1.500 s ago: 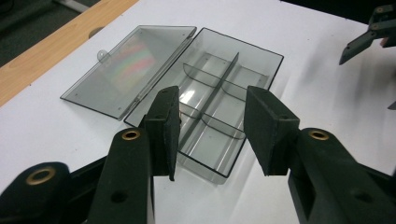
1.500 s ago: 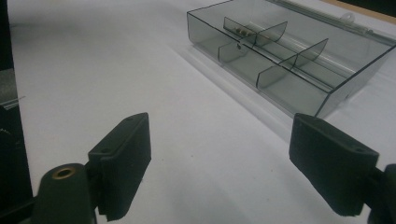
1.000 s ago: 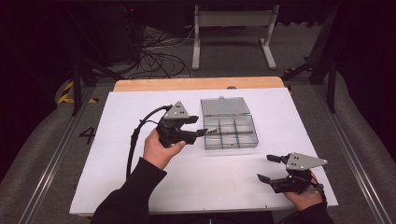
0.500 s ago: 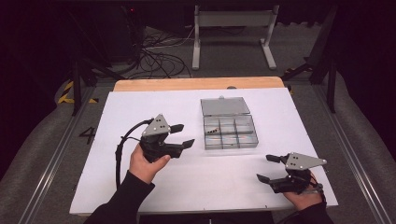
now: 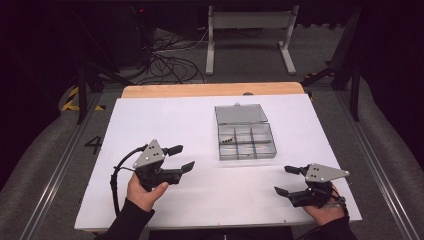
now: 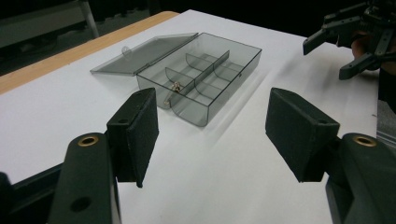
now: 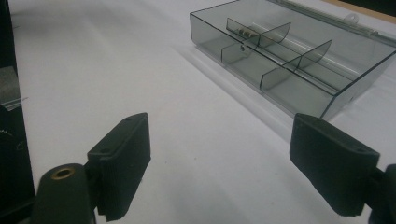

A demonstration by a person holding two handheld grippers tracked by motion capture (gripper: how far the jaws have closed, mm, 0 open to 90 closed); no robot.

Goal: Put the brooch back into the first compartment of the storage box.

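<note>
Overhead light is falling evenly on the white table (image 5: 200, 125), which is reading bright while the floor and surroundings are sinking into near black. The high view is looking soft and slightly grainy. In the left gripper view my jaws are sitting blurred in the foreground; the clear compartment box (image 6: 201, 79) is holding sharper focus and casting a faint, diffuse shadow. In the right gripper view the box (image 7: 289, 56) is catching pale sheen along its walls.
</note>
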